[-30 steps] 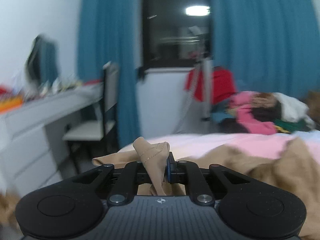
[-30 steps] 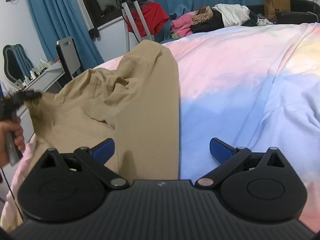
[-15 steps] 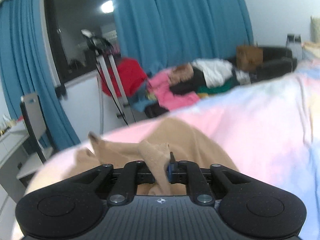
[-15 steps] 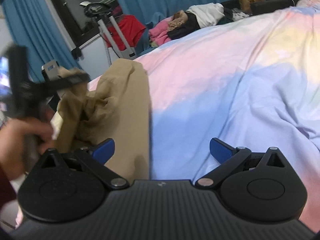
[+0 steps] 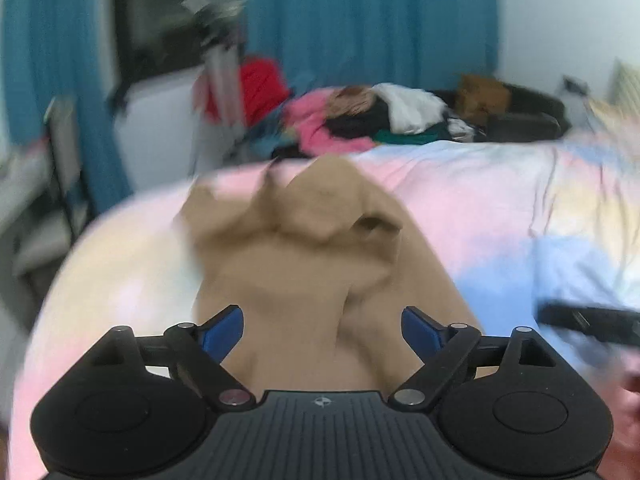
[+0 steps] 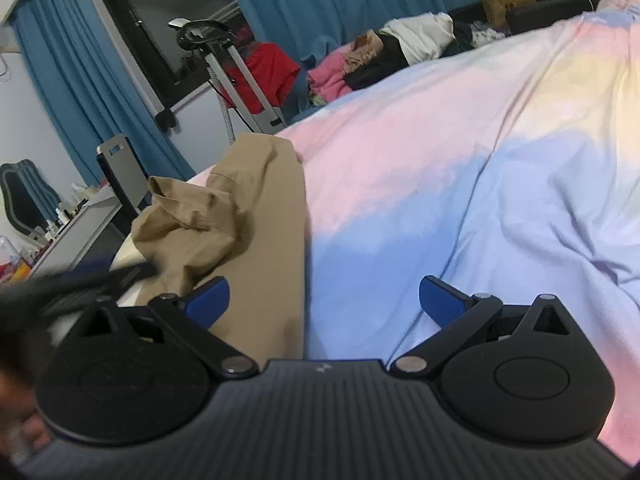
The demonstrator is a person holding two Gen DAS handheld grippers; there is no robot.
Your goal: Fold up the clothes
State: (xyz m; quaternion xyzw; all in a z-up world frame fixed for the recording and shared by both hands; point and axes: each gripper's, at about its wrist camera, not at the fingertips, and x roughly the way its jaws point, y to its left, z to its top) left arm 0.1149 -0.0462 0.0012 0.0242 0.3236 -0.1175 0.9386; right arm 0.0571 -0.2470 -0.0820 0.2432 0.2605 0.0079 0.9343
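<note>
A tan garment lies partly folded and bunched on the pastel bedspread. My left gripper is open and empty just above the garment's near part. In the right wrist view the garment lies to the left on the bedspread. My right gripper is open and empty, with its left finger over the garment's right edge and its right finger over bare bedspread. The left gripper shows as a dark blur at the left.
A pile of mixed clothes lies at the far edge of the bed. A steamer stand with a red garment, blue curtains, a chair and a white dresser stand beyond the bed's left side.
My left gripper has swung right over the bed, opened and let go of the tan garment, which now lies bunched on the bed. My right gripper stays open.
</note>
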